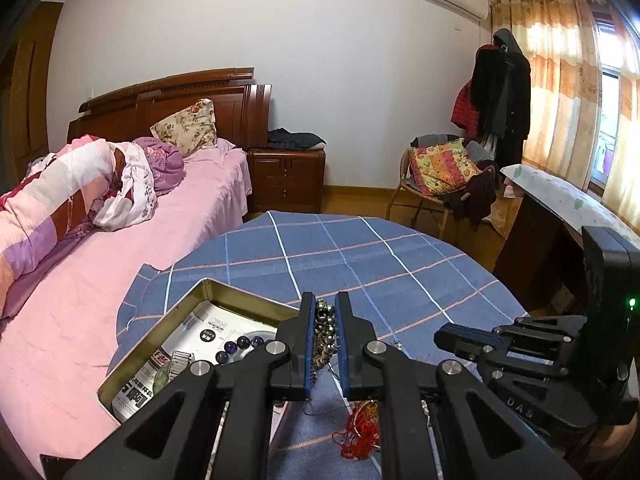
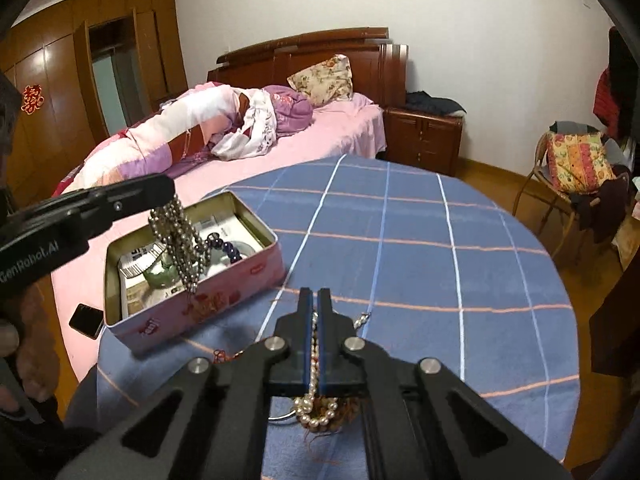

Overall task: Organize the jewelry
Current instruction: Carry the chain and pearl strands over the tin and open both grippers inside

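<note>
Both of your grippers are clenched on jewelry. Your left gripper (image 1: 323, 322), at the lower centre of its own view, pinches a bunch of silver bead strands (image 1: 325, 330) between its blue pads; in the right wrist view that same bunch (image 2: 180, 240) dangles from the jaws at centre left, hanging over the open pink tin (image 2: 224, 298). Your right gripper (image 2: 315, 308), at the lower centre of its view, grips a pearl strand (image 2: 316, 416), whose loop sags below the jaws toward the bottom edge.

The tin sits at the left edge of the blue checked tablecloth (image 2: 420, 240), holding purple beads (image 2: 226, 246), a green glass piece (image 2: 160, 274) and printed cards. A tangle of red cord (image 1: 360, 428) lies on the cloth at the bottom of the left wrist view. The pink bed (image 2: 320, 136) fills the upper left behind the table.
</note>
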Demonstrator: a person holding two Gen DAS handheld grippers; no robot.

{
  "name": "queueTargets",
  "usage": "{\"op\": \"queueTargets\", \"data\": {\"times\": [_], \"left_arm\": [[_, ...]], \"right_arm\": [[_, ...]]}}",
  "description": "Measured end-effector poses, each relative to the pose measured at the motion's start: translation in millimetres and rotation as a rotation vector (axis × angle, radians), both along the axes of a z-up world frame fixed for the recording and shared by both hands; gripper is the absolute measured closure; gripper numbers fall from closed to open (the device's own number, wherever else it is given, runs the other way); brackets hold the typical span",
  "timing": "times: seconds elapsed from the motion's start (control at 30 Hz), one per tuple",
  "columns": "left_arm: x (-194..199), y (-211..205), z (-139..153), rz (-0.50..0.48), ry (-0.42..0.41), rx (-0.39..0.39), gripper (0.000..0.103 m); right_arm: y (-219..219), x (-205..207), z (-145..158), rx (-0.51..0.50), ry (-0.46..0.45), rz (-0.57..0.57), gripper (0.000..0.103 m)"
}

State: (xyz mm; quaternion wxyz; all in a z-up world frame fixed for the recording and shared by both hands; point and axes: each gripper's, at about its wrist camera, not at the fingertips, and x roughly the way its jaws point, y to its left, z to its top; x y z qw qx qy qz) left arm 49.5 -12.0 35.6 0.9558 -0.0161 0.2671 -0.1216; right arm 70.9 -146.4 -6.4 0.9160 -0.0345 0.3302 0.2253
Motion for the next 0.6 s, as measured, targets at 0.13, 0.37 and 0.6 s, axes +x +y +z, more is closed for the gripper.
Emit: {"op": "queueTargets", "data": {"times": [0.13, 0.37, 0.6], "left_arm": [[0.3, 0.3, 0.2, 0.001, 0.001, -0.001, 0.095], [4.2, 2.6, -3.3, 0.003, 0.016, -0.002, 0.095], [5.9, 1.1, -5.0, 0.004, 0.022, -0.004, 0.095]], "right_arm": [[7.2, 1.5, -7.6, -0.031, 0.022, 0.015, 0.098], [17.5, 8.9, -48.3, -0.127, 0.109, 0.004, 0.059], [6.3, 10.3, -52.8, -0.084, 0.13, 0.01, 0.088]]}}
